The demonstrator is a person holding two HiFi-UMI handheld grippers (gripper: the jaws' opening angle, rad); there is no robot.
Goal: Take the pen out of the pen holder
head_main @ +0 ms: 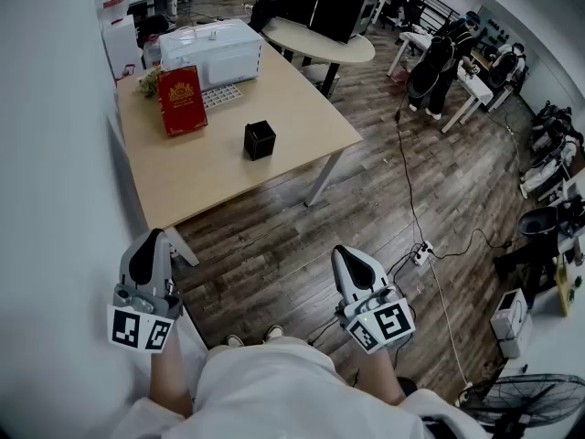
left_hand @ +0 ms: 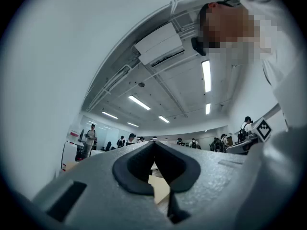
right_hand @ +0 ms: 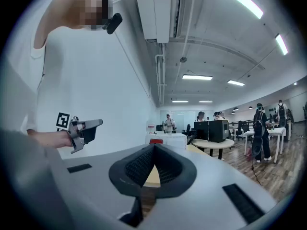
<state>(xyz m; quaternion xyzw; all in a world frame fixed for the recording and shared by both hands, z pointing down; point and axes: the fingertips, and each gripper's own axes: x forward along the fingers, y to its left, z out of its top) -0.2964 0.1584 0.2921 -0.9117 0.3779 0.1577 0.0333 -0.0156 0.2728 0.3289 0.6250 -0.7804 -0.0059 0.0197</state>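
The black pen holder (head_main: 260,140) stands on the light wooden table (head_main: 219,167), well ahead of both grippers; I can make out no pen in it at this distance. My left gripper (head_main: 157,238) is held low at the left, close to the body, with its jaws together and nothing between them (left_hand: 153,143). At the right, my right gripper (head_main: 341,253) hangs over the wooden floor, its jaws meeting at the tips and holding nothing (right_hand: 153,146). The right gripper view also catches the left gripper (right_hand: 85,128) beside the white wall.
A red book (head_main: 182,100), a white box-like machine (head_main: 211,51) and a keyboard (head_main: 220,96) sit on the far part of the table. A round table with black boxes (head_main: 322,27) stands behind. Cables and a power strip (head_main: 421,254) lie on the floor; a fan (head_main: 530,405) stands at the lower right.
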